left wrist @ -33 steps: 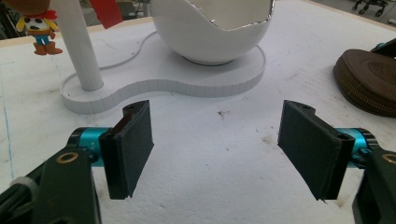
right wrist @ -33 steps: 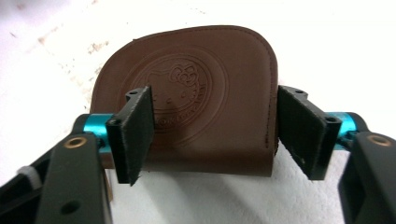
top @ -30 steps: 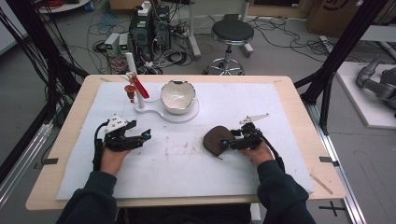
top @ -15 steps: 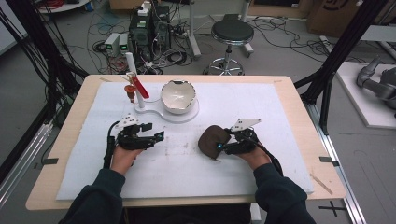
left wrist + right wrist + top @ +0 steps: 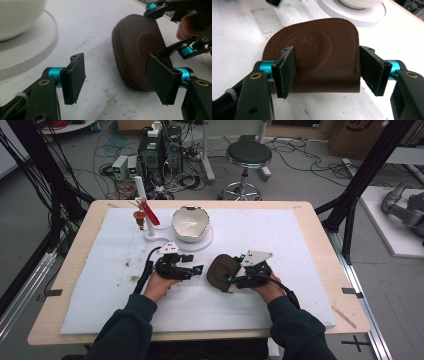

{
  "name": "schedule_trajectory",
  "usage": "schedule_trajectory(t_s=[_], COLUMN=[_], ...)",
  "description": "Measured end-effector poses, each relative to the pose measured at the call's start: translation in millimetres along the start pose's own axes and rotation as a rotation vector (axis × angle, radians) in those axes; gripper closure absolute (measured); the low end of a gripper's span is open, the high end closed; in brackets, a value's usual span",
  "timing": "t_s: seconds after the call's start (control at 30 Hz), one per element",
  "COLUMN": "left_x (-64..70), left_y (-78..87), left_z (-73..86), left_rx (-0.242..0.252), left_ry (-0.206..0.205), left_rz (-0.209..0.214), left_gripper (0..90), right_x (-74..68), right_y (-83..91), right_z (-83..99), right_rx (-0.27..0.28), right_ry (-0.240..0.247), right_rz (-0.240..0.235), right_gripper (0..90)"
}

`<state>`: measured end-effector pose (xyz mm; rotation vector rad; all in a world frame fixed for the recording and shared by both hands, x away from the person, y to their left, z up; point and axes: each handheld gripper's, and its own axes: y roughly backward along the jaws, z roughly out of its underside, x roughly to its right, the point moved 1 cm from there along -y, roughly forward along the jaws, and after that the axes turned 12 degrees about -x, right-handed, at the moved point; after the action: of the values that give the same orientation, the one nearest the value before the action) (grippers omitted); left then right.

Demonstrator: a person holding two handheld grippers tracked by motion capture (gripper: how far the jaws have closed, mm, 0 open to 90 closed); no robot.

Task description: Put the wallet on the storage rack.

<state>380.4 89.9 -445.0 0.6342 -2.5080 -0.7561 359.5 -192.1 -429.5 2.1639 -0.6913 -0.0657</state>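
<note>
Right gripper view: our right gripper [image 5: 327, 75] straddles the brown leather pouch [image 5: 317, 50] w/ jaws wide, not yet clamped, pouch flat on the white mat [image 5: 300, 245]; further off, left gripper [image 5: 192, 269] approaches, also wide, so grasp & lift remain.

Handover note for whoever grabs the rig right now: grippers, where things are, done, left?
Left gripper: open, holding nothing, aimed at the brown leather pouch from its zipper side.
Right gripper: jaws wide around the pouch, one pad over its embossed face, the other beside its edge; a clamp isn't evident.
Pouch lies on the white foam mat, in front of the white bowl on its round stand.
Done: both grippers brought to the pouch.
Left: likely grip it with both and work the zipper.
</note>
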Motion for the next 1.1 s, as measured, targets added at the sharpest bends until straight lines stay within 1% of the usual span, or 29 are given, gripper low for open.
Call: schedule_trajectory(t_s=[0.1,0.17,0.2,0.23,0.27,0.3,0.33,0.37,0.4,0.43,0.47,0.57,0.63,0.67,0.7,0.77,0.8,0.87,0.93,1.0,1.03,1.07,1.1], left_x=[2.4,3.2,3.7,3.9,3.6,3.2,2.3,1.6,1.7,2.2,2.6,2.8,4.4,5.6,6.7,9.3,10.9,13.1,15.5,17.6,17.7,17.2,17.0], left_y=[-10.1,-15.9,-17.9,-19.5,-21.2,-22.4,-23.1,-23.4,-23.7,-23.5,-23.2,-22.1,-20.9,-20.4,-19.8,-18.4,-17.9,-17.0,-15.4,-14.6,-14.2,-14.1,-14.4], left_z=[-3.4,-5.1,-5.7,-6.1,-6.4,-6.3,-6.1,-5.8,-5.5,-5.6,-5.8,-6.1,-6.7,-7.1,-7.5,-8.5,-9.0,-9.8,-10.3,-10.9,-10.8,-10.7,-10.6], left_rx=[-0.031,-0.055,-0.064,-0.071,-0.078,-0.080,-0.081,-0.083,-0.082,-0.082,-0.081,-0.076,-0.066,-0.058,-0.051,-0.030,-0.021,-0.006,0.009,0.013,0.011,0.009,0.009], left_ry=[-0.003,-0.007,-0.012,-0.015,-0.015,-0.005,0.005,0.011,0.009,0.001,-0.001,0.009,-0.008,-0.019,-0.034,-0.062,-0.079,-0.102,-0.127,-0.144,-0.145,-0.148,-0.141], left_rz=[0.034,0.047,0.049,0.057,0.068,0.081,0.096,0.112,0.130,0.132,0.132,0.137,0.129,0.128,0.128,0.139,0.136,0.147,0.157,0.154,0.153,0.152,0.153], left_gripper=[30.9,30.9,38.8,38.8,45.7,53.9,53.9,56.5,65.8,65.8,67.8,70.1,72.9,74.2,74.2,75.0,75.1,75.1,75.3,75.2,75.2,75.2,75.1], right_x=[-0.9,-0.7,-0.5,-0.5,-0.4,0.3,0.3,0.7,1.5,1.5,2.1,2.8,4.2,7.4,7.4,11.1,13.3,19.5,25.2,31.0,33.7,35.6,37.7], right_y=[-0.3,-0.3,-0.3,-0.3,-0.3,-0.8,-0.8,-1.2,-1.8,-1.8,-1.9,-2.2,-2.8,-3.9,-3.9,-5.7,-7.0,-10.0,-13.2,-17.8,-20.1,-21.9,-23.6], right_z=[-1.3,-1.3,-1.5,-1.5,-1.4,-1.1,-1.1,-0.9,-0.6,-0.6,-0.4,0.0,0.8,2.6,2.6,4.5,5.5,8.5,12.2,15.2,16.8,18.2,19.5], right_rx=[0.004,0.002,0.002,0.002,0.002,0.001,0.001,-0.002,-0.002,-0.002,-0.001,-0.001,-0.003,-0.008,-0.008,-0.007,-0.011,-0.008,-0.012,-0.015,-0.012,-0.011,-0.005], right_ry=[0.022,0.018,0.020,0.020,0.017,0.008,0.008,-0.001,-0.008,-0.008,-0.008,-0.012,-0.029,-0.051,-0.051,-0.085,-0.106,-0.144,-0.191,-0.232,-0.248,-0.271,-0.278], right_rz=[0.006,0.002,0.001,0.001,-0.001,-0.004,-0.004,-0.008,-0.016,-0.016,-0.018,-0.025,-0.036,-0.062,-0.062,-0.094,-0.111,-0.153,-0.211,-0.256,-0.279,-0.309,-0.330], right_gripper=[33.3,33.3,33.3,33.3,33.3,33.2,33.2,33.3,33.2,33.2,33.2,33.2,32.9,32.4,32.4,31.4,30.5,28.5,27.0,24.1,23.0,23.2,26.5])
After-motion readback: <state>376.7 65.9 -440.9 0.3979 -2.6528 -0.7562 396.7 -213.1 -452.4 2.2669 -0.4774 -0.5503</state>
